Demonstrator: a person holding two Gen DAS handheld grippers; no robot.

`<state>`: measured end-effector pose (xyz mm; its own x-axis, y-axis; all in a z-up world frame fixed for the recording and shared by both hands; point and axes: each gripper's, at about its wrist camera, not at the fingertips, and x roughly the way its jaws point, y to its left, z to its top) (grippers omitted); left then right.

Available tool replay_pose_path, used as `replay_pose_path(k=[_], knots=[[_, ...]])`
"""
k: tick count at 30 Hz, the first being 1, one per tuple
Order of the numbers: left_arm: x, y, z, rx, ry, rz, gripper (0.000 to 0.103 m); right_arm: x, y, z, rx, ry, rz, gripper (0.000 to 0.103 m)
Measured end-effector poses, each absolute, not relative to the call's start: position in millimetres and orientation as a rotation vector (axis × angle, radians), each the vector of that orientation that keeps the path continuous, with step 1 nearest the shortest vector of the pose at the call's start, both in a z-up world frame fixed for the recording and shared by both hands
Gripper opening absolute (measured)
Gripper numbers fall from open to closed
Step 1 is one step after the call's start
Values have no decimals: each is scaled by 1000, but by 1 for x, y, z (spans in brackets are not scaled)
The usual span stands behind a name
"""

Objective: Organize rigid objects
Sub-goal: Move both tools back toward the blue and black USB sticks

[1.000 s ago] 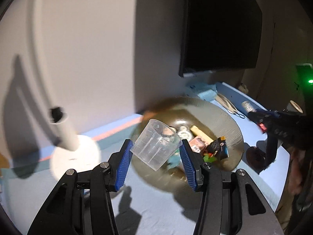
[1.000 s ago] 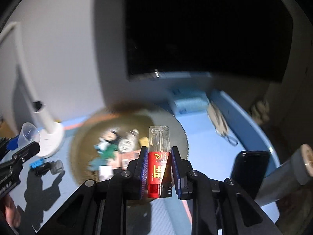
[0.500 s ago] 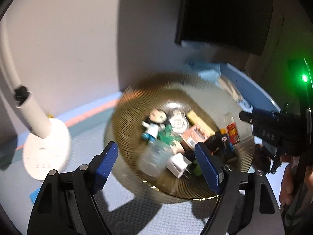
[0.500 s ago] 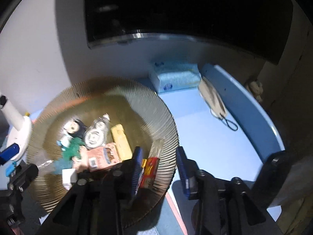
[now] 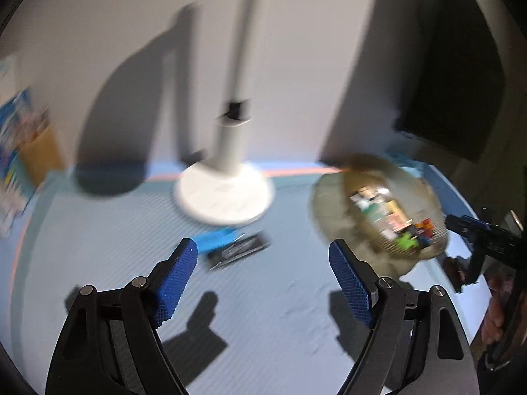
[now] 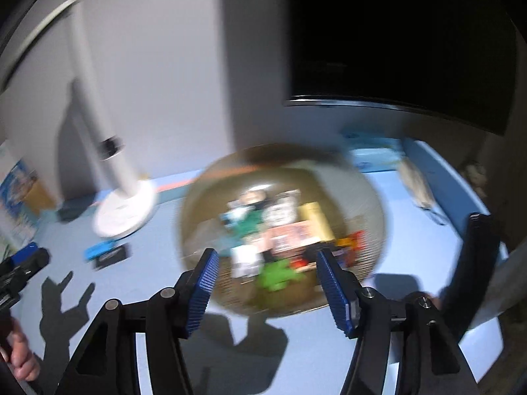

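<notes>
Tools both gape wide, holding nothing: the left tool (image 5: 263,263) hangs over bare blue bench (image 5: 263,312), the right tool (image 6: 265,273) just before the ribbed amber bowl (image 6: 197,217). Small rigid objects (image 6: 280,230) lie heaped inside that bowl, blurred. Left of it, a black item (image 5: 238,251) and a blue item (image 5: 214,240) lie touching beside the white lamp base (image 5: 224,197).
</notes>
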<state>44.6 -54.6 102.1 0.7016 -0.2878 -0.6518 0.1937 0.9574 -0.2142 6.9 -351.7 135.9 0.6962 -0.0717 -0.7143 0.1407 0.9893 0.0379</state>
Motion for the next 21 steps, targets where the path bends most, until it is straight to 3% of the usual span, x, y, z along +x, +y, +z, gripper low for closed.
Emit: replay_pose_path(k=[4, 11, 21], knots=[[35, -12, 65, -126, 823, -175, 82, -4, -297, 99, 89, 830, -14, 78], [35, 25, 15, -141, 897, -33, 82, -5, -233, 27, 7, 886, 59, 78], [36, 21, -4, -87, 920, -3, 82, 1, -248, 13, 61, 895, 55, 79]])
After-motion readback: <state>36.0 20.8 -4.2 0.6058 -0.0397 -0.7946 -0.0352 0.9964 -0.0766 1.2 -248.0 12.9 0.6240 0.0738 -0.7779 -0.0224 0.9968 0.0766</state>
